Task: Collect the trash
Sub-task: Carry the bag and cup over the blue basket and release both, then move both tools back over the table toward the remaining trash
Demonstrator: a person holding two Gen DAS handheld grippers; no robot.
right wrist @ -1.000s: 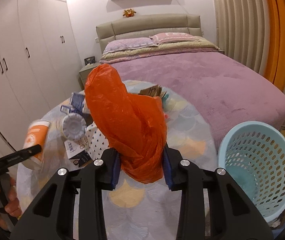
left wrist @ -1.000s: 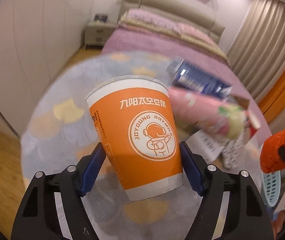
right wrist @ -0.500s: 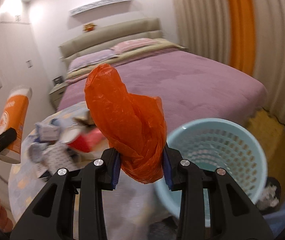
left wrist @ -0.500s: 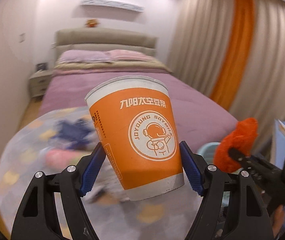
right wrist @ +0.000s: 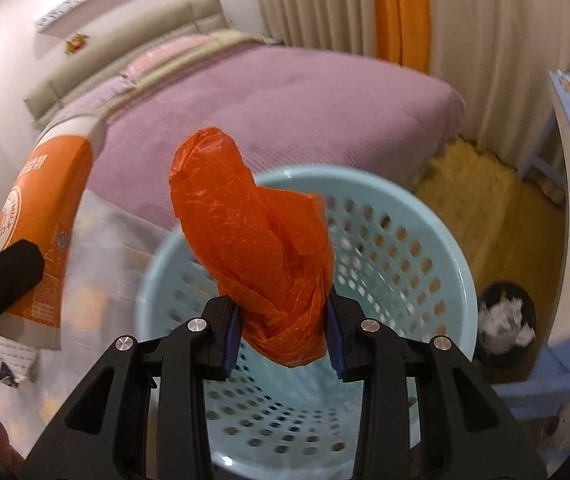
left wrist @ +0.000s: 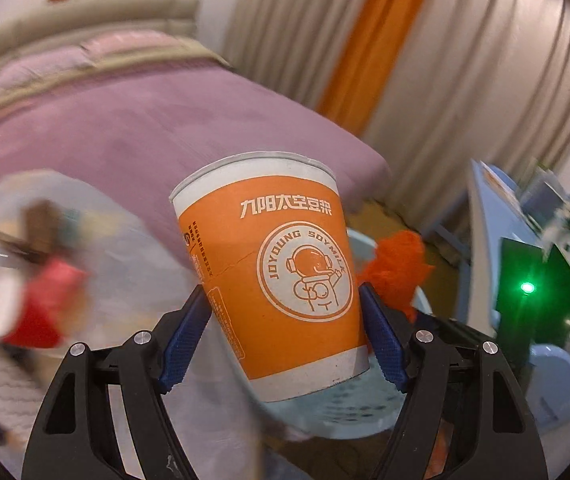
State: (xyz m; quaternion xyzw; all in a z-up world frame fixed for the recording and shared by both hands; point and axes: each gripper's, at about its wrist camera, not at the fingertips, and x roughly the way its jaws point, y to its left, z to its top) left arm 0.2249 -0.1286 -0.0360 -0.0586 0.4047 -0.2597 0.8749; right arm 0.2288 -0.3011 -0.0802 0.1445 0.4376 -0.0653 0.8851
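The left gripper (left wrist: 285, 340) is closed on an orange paper cup (left wrist: 273, 272), with its two blue pads pressed against the lower sides of the cup. The cup is held in the air, a little tilted, with its open rim up, and its printed round logo faces the camera. The right gripper (right wrist: 283, 336) is closed much narrower on a crumpled orange plastic bag (right wrist: 257, 248), and the pads squeeze the lower part of the bag while the rest of it stands up above the fingers. The landmark here is the light blue basket (right wrist: 425, 248), which has many holes in its wall. The bag hangs directly over the open mouth of the basket, not touching its rim. The cup (right wrist: 41, 232) is to the left of the basket, beside the rim and higher than it, and I cannot tell if it is already over the opening. In the left wrist view the bag (left wrist: 401, 268) appears just behind the cup, and part of the basket (left wrist: 345, 412) shows under the cup. More trash (left wrist: 45, 304) lies on the table (left wrist: 133, 272) to the left of the basket, but it is too blurred to name. Behind the basket stands a bed (right wrist: 285, 96) with a purple cover. A small black bin (right wrist: 505, 320) with white paper stands on the floor to the right of the basket.
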